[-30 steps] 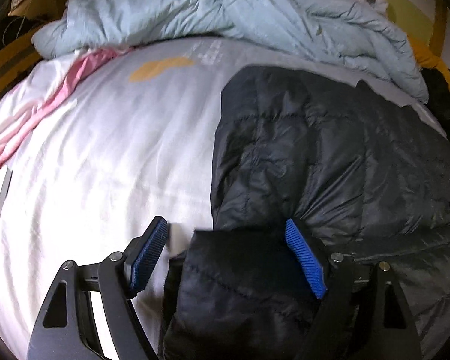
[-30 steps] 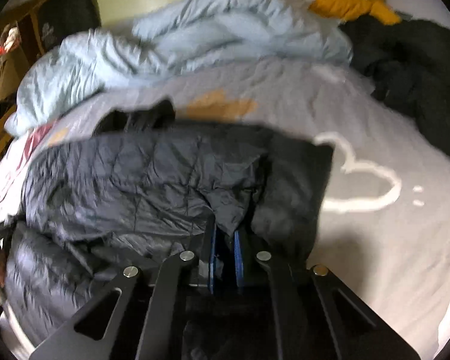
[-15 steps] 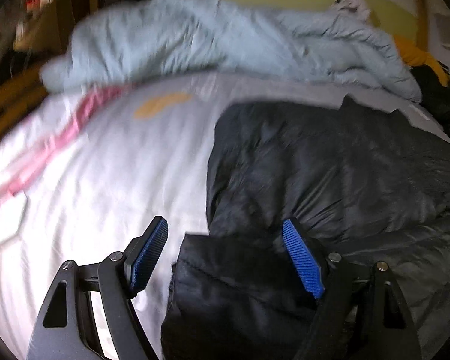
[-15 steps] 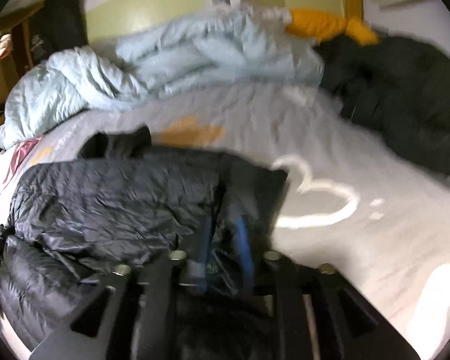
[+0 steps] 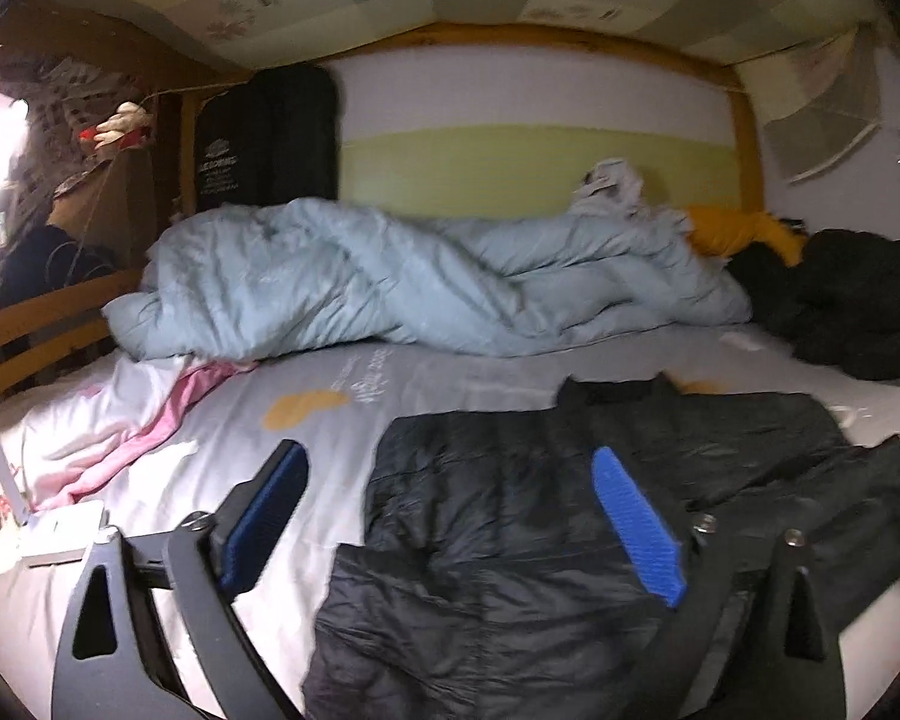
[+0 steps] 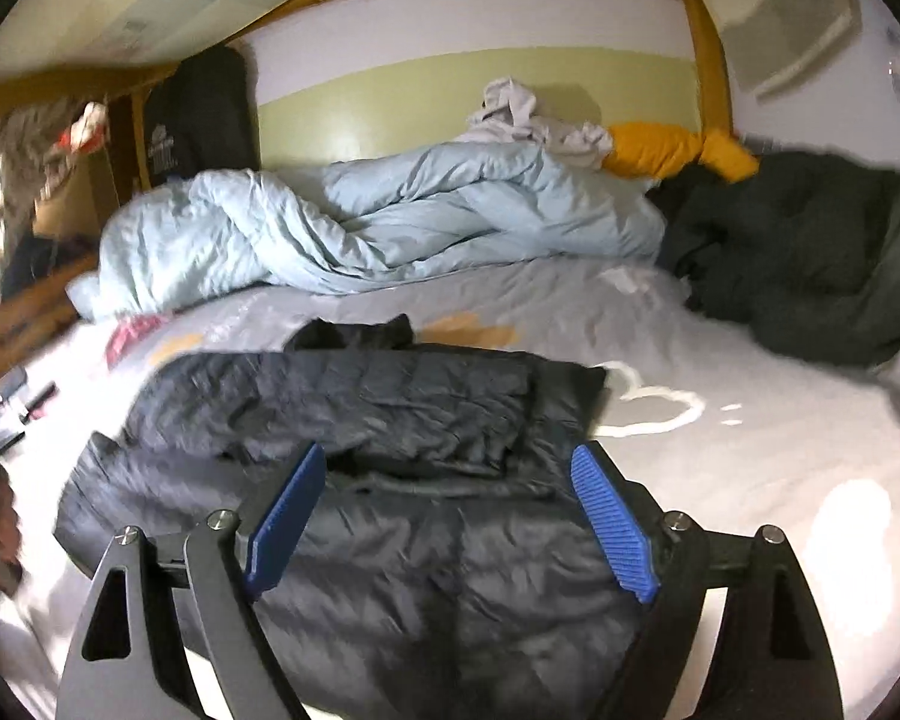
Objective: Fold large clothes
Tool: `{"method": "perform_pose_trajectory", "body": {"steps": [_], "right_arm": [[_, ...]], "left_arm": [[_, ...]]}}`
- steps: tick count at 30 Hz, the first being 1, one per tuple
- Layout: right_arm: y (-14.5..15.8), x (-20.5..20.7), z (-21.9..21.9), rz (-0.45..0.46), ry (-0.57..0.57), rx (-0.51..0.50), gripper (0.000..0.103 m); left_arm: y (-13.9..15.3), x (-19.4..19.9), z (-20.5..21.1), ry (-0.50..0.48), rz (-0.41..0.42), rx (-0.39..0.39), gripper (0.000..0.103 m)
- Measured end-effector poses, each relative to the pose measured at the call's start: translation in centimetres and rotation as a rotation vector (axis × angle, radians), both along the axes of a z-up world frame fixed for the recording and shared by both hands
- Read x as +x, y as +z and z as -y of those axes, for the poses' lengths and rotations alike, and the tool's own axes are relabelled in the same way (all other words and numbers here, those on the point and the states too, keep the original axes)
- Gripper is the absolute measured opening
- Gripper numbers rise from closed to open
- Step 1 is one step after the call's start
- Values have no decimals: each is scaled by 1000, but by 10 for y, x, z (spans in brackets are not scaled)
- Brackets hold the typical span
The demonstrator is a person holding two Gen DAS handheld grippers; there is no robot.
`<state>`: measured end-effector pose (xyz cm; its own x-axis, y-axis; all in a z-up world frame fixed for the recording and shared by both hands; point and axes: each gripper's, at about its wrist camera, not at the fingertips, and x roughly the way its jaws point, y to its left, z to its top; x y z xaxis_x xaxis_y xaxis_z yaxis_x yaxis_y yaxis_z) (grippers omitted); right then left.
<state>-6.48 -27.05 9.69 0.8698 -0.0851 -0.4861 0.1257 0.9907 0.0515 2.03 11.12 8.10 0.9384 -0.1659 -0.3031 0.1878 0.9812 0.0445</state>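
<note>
Left wrist: left gripper (image 5: 450, 516) fingers opening wide, empty, above jacket (image 5: 570, 510) on bed (image 5: 330, 384); right gripper (image 6: 453, 519) likewise opening, empty

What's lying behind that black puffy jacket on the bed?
Behind the black jacket a strip of grey bedsheet shows, then a crumpled pale blue duvet along the wall. Whatever the duvet covers cannot be seen.
</note>
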Motion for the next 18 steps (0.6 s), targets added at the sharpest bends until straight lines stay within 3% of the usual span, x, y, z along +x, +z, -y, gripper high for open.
{"method": "perform_pose_trajectory", "body": {"steps": [3,6,8,10,13,15,18], "right_arm": [[-7,-8,-5,-25,6,-55,87],[-19,-13,11,-79,-12,47,87],[-29,-14,28,-113,-67,93,87],[-38,-11,43,-134,-131,81,87],[-49,-6,64,-171,-194,77,87],[-56,-4,76,-194,-209,123,87],[-68,2,86,-227,-168,222,87]], "left_arm": [[-1,-9,9,-39,-15,16,99],[-13,-11,11,-32,-74,42,99],[-24,-1,6,6,-154,50,99],[-34,10,-8,58,-233,-11,99],[-43,21,-35,40,-329,-190,99],[-48,28,-44,72,-348,-207,99],[-66,44,-48,121,-402,-151,83]]}}
